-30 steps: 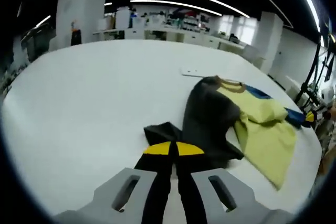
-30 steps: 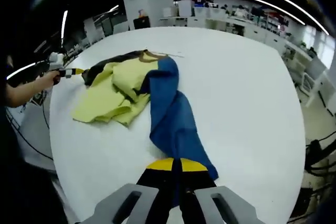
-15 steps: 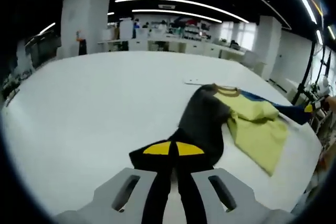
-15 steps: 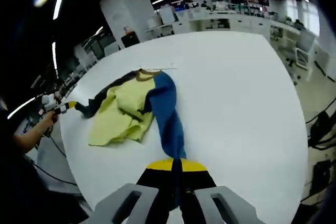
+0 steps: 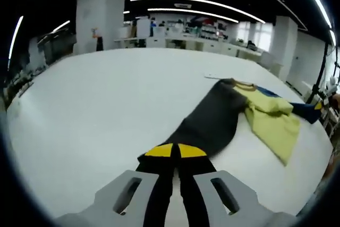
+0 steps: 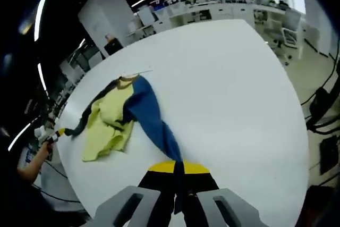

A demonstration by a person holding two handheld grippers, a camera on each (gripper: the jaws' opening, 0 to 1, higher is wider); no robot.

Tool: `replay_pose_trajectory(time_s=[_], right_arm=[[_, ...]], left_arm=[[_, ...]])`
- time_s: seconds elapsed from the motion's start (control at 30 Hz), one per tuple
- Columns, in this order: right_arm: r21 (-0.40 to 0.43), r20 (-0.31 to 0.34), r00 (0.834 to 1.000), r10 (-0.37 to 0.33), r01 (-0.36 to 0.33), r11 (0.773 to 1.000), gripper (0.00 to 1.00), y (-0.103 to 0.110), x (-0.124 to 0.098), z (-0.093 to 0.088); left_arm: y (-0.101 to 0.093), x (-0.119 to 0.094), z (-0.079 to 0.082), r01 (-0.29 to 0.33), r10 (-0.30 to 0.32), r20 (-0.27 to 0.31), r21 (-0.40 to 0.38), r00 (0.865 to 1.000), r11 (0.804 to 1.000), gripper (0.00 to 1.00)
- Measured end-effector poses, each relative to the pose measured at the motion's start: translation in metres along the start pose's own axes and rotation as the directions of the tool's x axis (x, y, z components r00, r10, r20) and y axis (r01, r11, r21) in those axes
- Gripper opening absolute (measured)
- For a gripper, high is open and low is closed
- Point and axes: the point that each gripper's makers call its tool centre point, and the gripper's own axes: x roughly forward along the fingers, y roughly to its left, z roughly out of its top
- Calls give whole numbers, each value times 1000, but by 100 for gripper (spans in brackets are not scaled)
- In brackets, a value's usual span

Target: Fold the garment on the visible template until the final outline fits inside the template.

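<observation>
Left gripper view. The left gripper [image 5: 175, 151] rises from the bottom edge, its yellow-tipped fingers [image 5: 159, 150] pressed together and pinching the end of the dark grey sleeve [image 5: 208, 124] of the garment [image 5: 249, 112]. From this pinch the sleeve runs taut, up and to the right, across the white surface [image 5: 95, 110] to the body of the garment, where a yellow-green panel [image 5: 271, 123] lies crumpled and a tan collar [image 5: 244, 84] faces away. Beyond the yellow-green panel a blue sleeve [image 5: 303, 111] extends to the right edge of the view, where the tip of the other gripper meets it. A small white sheet [image 5: 215, 76] lies on the surface just past the collar. Desks and strip lights occupy the background.

Right gripper view. The right gripper [image 6: 177, 168], fingers [image 6: 162, 167] closed together, pinches the end of the blue sleeve [image 6: 151, 120], which stretches up and to the left to the garment [image 6: 114, 118] lying on the surface [image 6: 223, 89]. The yellow-green panel [image 6: 106, 126] lies left of the sleeve. At the far left edge, the left gripper [image 6: 57, 132], held in a person's hand [image 6: 42, 150], grips the dark sleeve [image 6: 85, 120].
</observation>
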Motion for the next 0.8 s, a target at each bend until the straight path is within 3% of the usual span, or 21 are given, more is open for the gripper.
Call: replay_pose_trajectory(time_s=[0.13,0.3,0.57,0.8], right_arm=[[10,-3,1000,-28,28,1000,0,-11,5,2],[-47,-18,995,-96,95,994,0,-27,14,0],[-87,-31,989,-143,140,986,0,-42,29,0],[-142,-30,975,-220,214,967,0,-60,38,2]], left_arm=[[11,0,-8,-39,39,-9,-7,999,999,0],[17,0,-17,-62,62,-25,-7,998,998,0],[32,4,-31,-116,116,-47,0,992,993,0],[39,7,-36,-142,142,-65,0,988,990,0]])
